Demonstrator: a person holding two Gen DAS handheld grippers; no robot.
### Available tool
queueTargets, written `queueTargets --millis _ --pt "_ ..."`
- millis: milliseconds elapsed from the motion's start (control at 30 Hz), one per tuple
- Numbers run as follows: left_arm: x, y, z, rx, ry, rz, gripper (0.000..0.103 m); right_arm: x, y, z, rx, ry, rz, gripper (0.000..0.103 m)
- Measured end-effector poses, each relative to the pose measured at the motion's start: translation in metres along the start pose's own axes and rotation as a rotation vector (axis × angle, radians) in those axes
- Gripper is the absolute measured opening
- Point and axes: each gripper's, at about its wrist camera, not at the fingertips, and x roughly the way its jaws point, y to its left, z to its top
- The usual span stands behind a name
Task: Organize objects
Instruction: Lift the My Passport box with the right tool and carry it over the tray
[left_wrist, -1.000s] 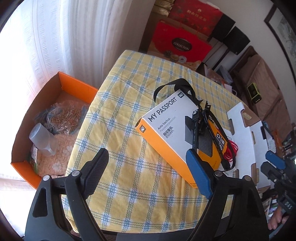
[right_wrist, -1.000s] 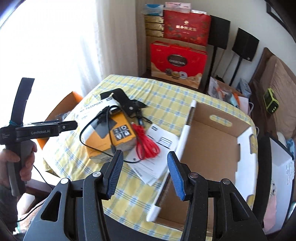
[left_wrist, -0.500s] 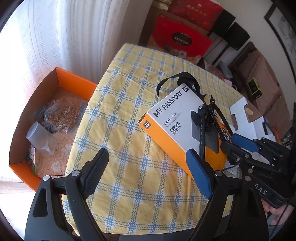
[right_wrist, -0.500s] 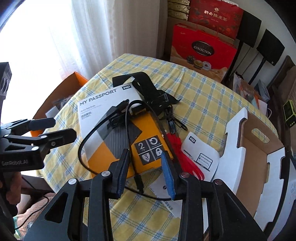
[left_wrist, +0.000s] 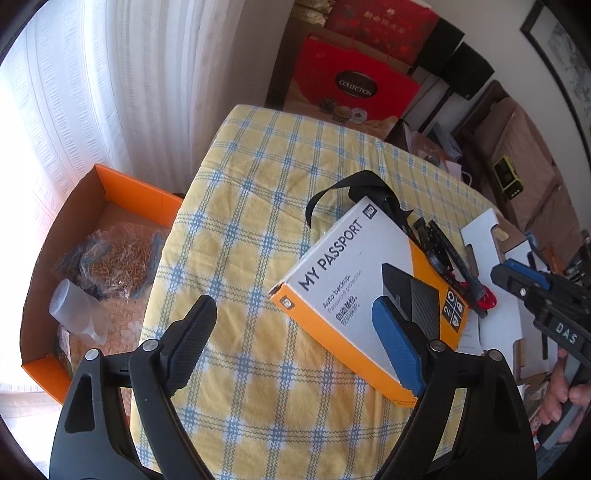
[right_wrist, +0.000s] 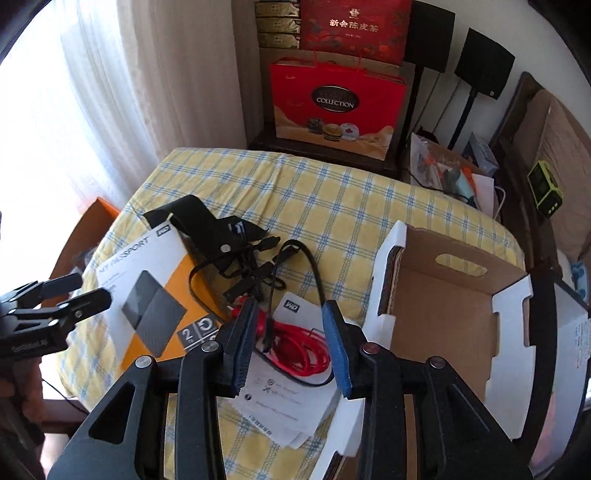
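Observation:
A white and orange "My Passport" box (left_wrist: 369, 295) lies on the yellow checked tablecloth (left_wrist: 258, 221); it also shows in the right wrist view (right_wrist: 155, 291). A black strap (right_wrist: 199, 221), black cables (right_wrist: 258, 273), a coiled red cable (right_wrist: 299, 347) and white leaflets (right_wrist: 284, 402) lie beside it. My left gripper (left_wrist: 295, 347) is open and empty above the table's near edge, left of the box. My right gripper (right_wrist: 291, 343) is open and empty, hovering over the red cable.
An open cardboard box (right_wrist: 454, 314) with white sides stands at the table's right end. An orange box (left_wrist: 92, 266) holding bags and a plastic cup sits on the floor at the left. Red gift boxes (right_wrist: 336, 99) and speakers stand behind the table.
The right gripper has moved right from the box to over the red cable and opened wider. The black cable no longer lies across the box. The left gripper has barely shifted.

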Motion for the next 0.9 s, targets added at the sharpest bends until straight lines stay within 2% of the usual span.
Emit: queueTargets --millis 133,200,433,600,767,900 --pt "0.01 -0.001 0.016 0.011 -0.008 -0.005 0.088 -0.01 0.011 -0.014 0.038 0.019 0.116 0.039" --pt "0.02 0.002 0.023 0.003 0.013 -0.023 0.088 -0.011 0.019 -0.022 0.042 0.039 0.16 0.042" --pt "0.043 0.004 0.032 -0.028 0.073 -0.162 0.084 0.008 0.047 -0.05 0.06 0.127 0.34 0.044" --pt "0.041 0.006 0.026 -0.043 0.111 -0.236 0.069 0.02 0.052 -0.051 0.084 0.133 0.365 0.046" --pt "0.03 0.014 0.015 -0.069 0.133 -0.228 0.066 0.023 0.049 -0.049 0.095 0.137 0.359 0.048" --pt "0.016 0.017 -0.006 -0.072 0.163 -0.23 0.066 0.017 0.05 -0.052 0.07 0.126 0.342 0.048"
